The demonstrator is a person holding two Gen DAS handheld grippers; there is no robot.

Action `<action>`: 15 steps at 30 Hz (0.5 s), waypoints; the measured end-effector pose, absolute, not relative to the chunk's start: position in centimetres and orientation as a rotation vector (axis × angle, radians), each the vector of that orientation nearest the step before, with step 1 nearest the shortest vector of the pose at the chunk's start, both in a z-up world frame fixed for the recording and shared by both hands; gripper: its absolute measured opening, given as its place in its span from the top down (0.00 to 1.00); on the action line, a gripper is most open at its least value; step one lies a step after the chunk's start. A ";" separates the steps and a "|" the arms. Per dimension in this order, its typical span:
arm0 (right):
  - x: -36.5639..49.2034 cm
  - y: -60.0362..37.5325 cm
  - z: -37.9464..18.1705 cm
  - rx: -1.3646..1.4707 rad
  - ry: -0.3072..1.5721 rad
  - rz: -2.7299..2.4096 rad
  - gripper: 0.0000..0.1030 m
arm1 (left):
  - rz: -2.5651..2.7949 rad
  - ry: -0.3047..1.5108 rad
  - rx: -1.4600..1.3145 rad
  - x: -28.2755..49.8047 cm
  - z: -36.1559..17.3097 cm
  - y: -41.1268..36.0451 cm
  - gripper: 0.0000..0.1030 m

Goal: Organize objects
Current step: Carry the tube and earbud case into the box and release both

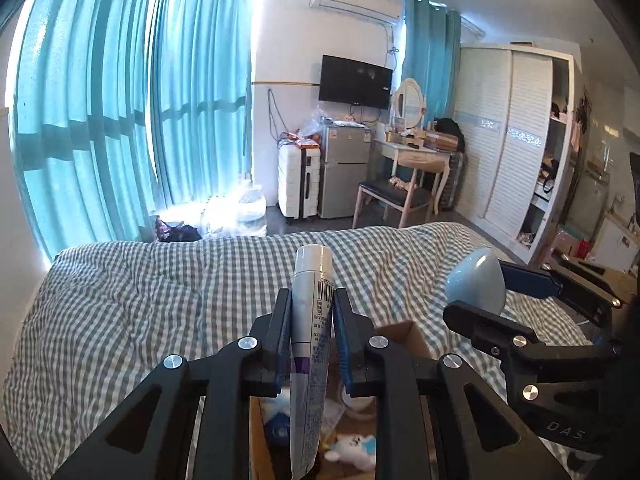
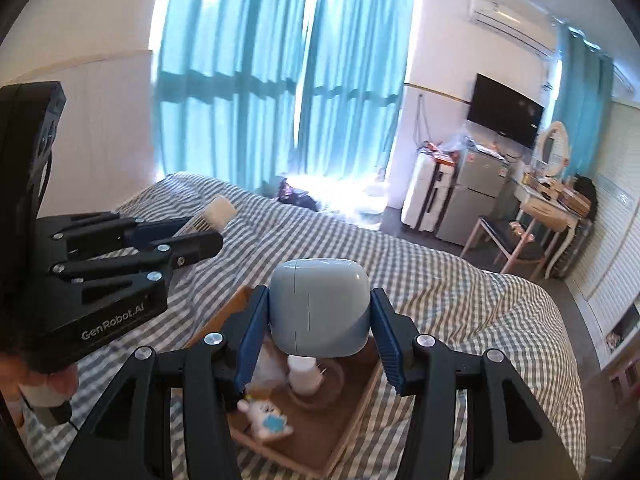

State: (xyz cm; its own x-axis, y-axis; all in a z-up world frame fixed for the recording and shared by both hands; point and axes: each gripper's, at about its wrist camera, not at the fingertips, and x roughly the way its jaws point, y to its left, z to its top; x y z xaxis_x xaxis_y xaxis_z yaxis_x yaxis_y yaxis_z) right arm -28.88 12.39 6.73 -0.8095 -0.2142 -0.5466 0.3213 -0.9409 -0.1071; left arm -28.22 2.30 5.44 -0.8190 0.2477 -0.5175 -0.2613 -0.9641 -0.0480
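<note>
- Tube [image 1: 312,320]: a white squeeze tube with a barcode and small print, clamped between the blue pads of the left gripper [image 1: 312,316], cap end pointing away from the camera, crimped end hanging down over the box [image 1: 404,332].
- From the right wrist the same tube [image 2: 212,216] shows only its cap and barcode past the left gripper [image 2: 188,236], up over the checked bedspread [image 2: 460,280].
- Case [image 2: 318,308]: a pale blue, rounded plastic case with a seam down its face, held in the right gripper [image 2: 318,320]. Its fingers are spread wide to fit it; the left pad touches the case, and a thin gap seems to show at the right pad.
- From the left wrist the case [image 1: 476,280] sits between the fingers of the right gripper [image 1: 492,292], just to the right of the tube and apart from it.
- Box [image 2: 348,428]: an open cardboard box lying on the bed, right under both grippers.
- Inside it: a small white plush toy [image 2: 266,420] with a blue patch, near the front left corner, and a white jar [image 2: 304,372] inside clear wrapping, directly under the case.
- The toy [image 1: 352,448] also shows under the left gripper.
</note>
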 end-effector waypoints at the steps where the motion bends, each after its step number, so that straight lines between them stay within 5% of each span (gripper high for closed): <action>1: -30.0 12.5 6.1 0.805 0.248 -2.736 0.52 | 2.753 0.043 -0.798 -29.4 4.8 2.5 0.81; 15: -36.7 14.4 -4.9 1.062 0.125 -2.719 0.52 | 2.614 0.048 -1.039 -33.8 -7.1 3.2 0.81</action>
